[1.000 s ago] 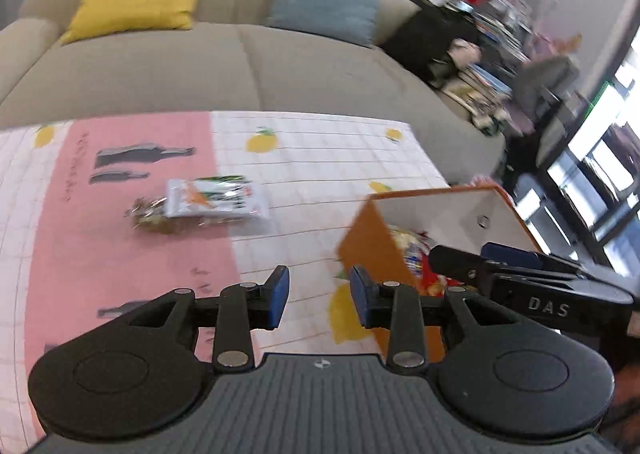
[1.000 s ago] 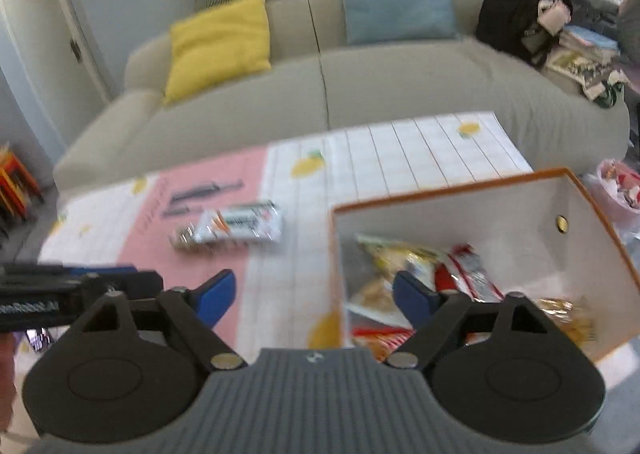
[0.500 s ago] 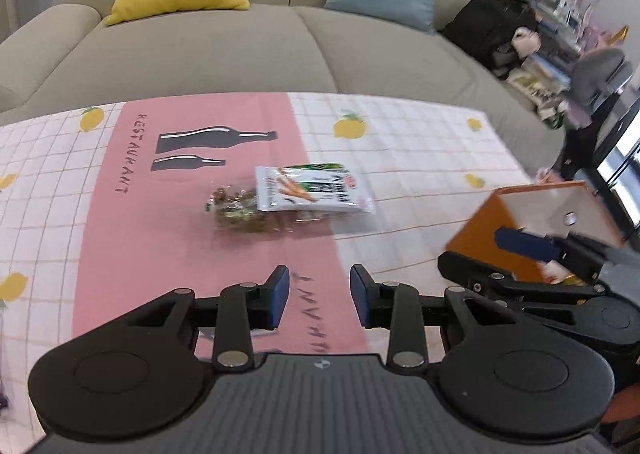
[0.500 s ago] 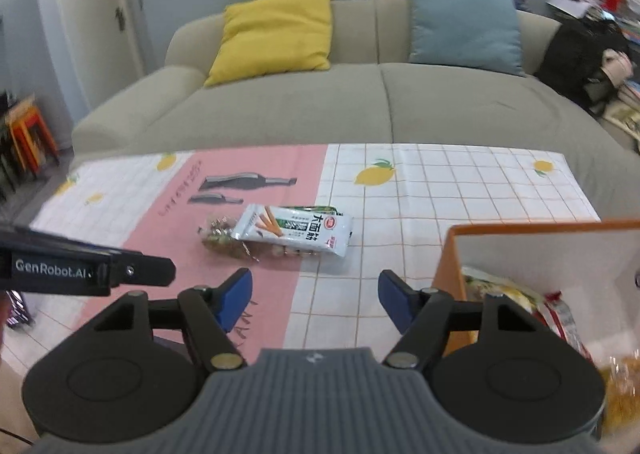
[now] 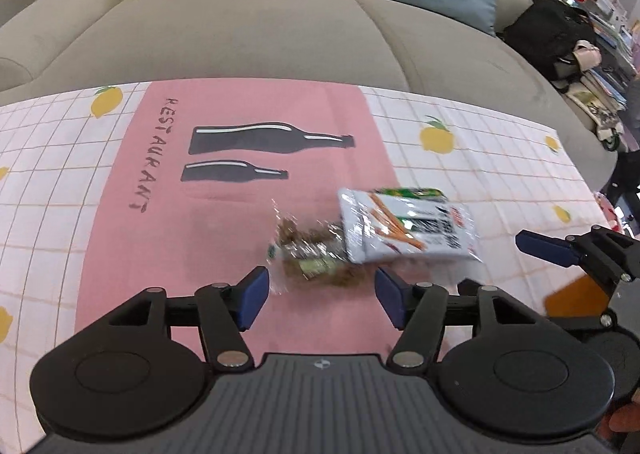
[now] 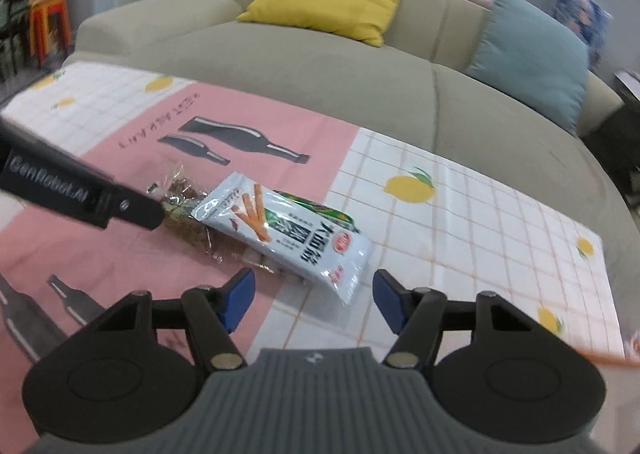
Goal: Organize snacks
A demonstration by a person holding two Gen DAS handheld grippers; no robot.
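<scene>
Both grippers hang spread and empty over the table (image 5: 500,174). Just ahead of the left gripper (image 5: 322,298) lies the clear snack bag (image 5: 312,254); the white stick-snack packet (image 6: 280,232) partly overlaps it, long axis running left to right — nearest the right gripper (image 6: 314,296), whose jaws already frame its near end.

A white breadstick packet (image 6: 288,234) lies flat, overlapping a clear brown snack bag (image 6: 188,214).

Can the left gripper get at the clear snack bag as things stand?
Probably yes: the left gripper is open, just short of the clear snack bag, nothing between. The white stick-snack packet overlaps only the bag's right end.
</scene>
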